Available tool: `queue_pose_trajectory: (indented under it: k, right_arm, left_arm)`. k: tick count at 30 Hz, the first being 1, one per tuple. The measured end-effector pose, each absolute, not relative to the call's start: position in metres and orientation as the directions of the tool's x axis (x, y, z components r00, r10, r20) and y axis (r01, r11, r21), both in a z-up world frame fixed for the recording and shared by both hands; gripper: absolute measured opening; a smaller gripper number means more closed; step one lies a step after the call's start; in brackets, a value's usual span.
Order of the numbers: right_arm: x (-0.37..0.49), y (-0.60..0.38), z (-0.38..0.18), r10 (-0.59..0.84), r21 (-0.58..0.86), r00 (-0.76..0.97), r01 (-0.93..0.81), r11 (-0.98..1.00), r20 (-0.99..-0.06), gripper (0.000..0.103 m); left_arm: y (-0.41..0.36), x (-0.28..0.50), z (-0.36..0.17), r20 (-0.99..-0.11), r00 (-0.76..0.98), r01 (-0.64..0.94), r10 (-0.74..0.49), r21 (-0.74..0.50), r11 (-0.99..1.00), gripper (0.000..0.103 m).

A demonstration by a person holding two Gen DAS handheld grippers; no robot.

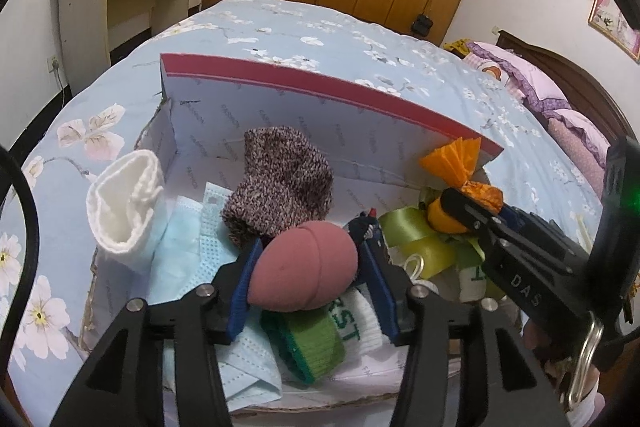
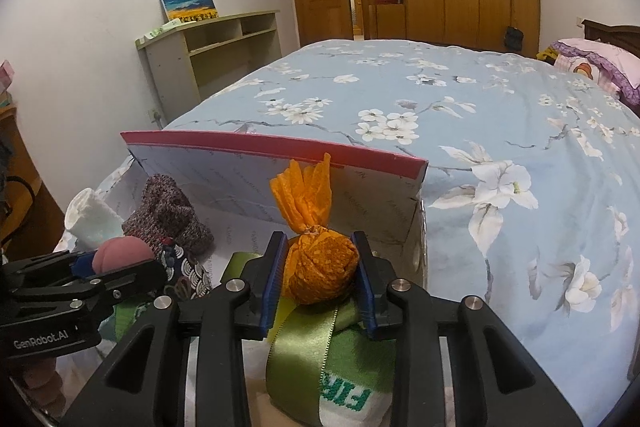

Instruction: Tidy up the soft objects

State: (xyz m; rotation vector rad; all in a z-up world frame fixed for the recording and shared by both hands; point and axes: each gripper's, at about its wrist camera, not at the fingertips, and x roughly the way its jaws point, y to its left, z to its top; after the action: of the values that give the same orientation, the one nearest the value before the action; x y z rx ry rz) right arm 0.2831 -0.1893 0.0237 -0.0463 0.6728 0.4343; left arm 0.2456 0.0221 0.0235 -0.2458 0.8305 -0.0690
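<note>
Blue-padded fingers (image 1: 244,291) of the left gripper (image 1: 308,267) are pressing on both flanks of a dusty-pink foam ball (image 1: 305,265), which is sitting between them above the open cardboard box (image 1: 320,87) on the flowered bedspread (image 1: 360,39). The jaws are standing about a ball's width apart — closed onto the ball, not gaping. Under it a green-cuffed white sock (image 1: 320,343), pale blue face masks (image 1: 180,267) and a speckled knit sock (image 1: 280,187) are lying in the box, while a white rolled sock (image 1: 124,207) is leaning at its left wall.

From the right wrist view, the right gripper (image 2: 320,267) is clamping an orange cloth bundle (image 2: 320,267) with a twisted top, its pads touching each side; green satin ribbon (image 2: 304,347) and another lettered sock (image 2: 352,399) are lying just below.

Both pieces seem to be hanging over the box's contents, so the step in hand looks like a carry — whether into or out of the box, I cannot tell. The next move probably calls for a steady grip that is not crushing the soft foam, and a clear spot for each piece before releasing.
</note>
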Motion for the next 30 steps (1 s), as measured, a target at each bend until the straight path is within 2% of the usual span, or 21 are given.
queue_pose_trajectory:
  k: [3,8,15,30]
  right_arm:
    - [0.282,-0.188,0.023,0.373,0.092,0.696,-0.406,0.909,-0.614,0.044]
    - [0.279,-0.184,0.022,0.363,0.076,0.701,-0.405,0.911,-0.614,0.049]
    - [0.268,-0.187,0.033,0.358,0.071,0.724,-0.395,0.916,-0.590,0.055]
    - [0.223,-0.193,0.061,0.369,0.065,0.764,-0.397,0.915,-0.530,0.057]
  left_arm:
    - [0.020,0.246,0.023,-0.723,0.673,-0.036,-0.155,-0.242,0.970,0.059]
    - [0.018,0.244,0.025,-0.714,0.687,-0.040,-0.135,-0.223,0.974,0.066]
    - [0.017,0.235,0.033,-0.685,0.713,-0.025,-0.150,-0.239,0.971,0.085]
    - [0.008,0.201,0.056,-0.652,0.750,-0.002,-0.111,-0.169,0.986,0.087]
